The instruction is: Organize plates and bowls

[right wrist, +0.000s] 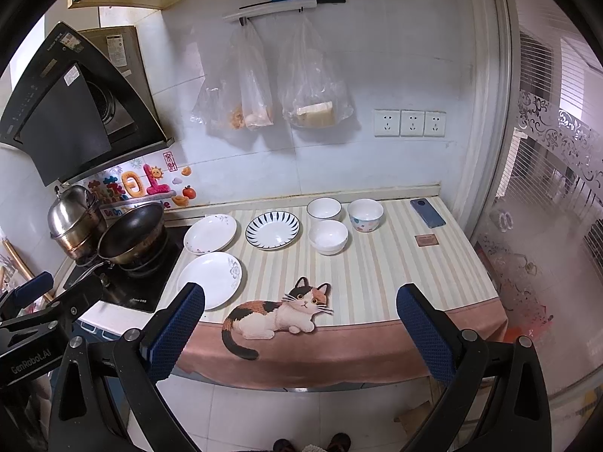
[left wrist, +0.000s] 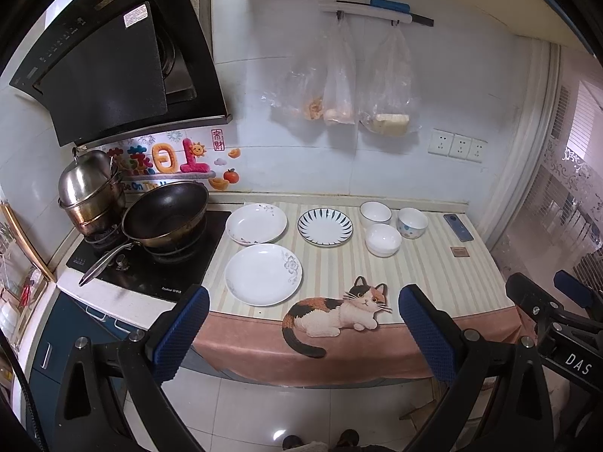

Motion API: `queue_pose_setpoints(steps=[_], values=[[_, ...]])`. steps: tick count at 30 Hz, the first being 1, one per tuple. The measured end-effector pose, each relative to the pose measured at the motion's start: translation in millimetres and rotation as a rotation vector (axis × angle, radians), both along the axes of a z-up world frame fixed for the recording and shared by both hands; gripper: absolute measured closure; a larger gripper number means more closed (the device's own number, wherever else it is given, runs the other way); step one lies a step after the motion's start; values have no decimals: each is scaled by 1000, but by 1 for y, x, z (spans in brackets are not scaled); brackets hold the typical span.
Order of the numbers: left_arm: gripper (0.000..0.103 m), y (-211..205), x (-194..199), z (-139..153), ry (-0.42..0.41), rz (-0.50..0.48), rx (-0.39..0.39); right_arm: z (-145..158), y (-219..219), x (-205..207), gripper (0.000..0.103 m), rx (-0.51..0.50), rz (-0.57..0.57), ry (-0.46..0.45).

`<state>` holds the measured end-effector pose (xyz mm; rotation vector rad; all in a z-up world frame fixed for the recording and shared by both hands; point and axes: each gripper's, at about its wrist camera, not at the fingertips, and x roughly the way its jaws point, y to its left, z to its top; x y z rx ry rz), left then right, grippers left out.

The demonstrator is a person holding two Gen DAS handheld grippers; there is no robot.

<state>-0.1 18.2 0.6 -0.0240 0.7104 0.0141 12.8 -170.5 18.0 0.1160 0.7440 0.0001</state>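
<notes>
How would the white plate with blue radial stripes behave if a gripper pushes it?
The white plate with blue radial stripes looks glazed and rigid, so probably fragile. On the striped cloth it would likely drag rather than glide. Its shallow, wide form seems unlikely to tip.

Left gripper (left wrist: 303,333): black frame, blue textured pads, silver screws.
Right gripper (right wrist: 300,333): same build; "DAS" lettering.
Shoes (right wrist: 312,442): dark.
</notes>
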Motion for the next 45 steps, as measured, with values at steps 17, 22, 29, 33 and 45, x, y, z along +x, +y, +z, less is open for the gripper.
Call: queue_pose_setpoints(steps=[17, 22, 29, 33, 45], values=[[0, 3, 0, 0, -3, 2, -1, 4, 2, 6, 0, 2, 0, 0], [0, 4, 1, 1, -3, 2, -2, 4, 3, 9, 0, 2, 2, 0], [0, 3, 1, -1, -3, 0, -1, 4, 7, 11, 0, 3, -3, 0], [0, 10, 8, -4, -7, -10, -5, 1, 9, 13, 0, 17, -21, -8], [0, 100, 121, -113, 140, 104, 46, -121, 37, 120, 0, 246, 100, 178]])
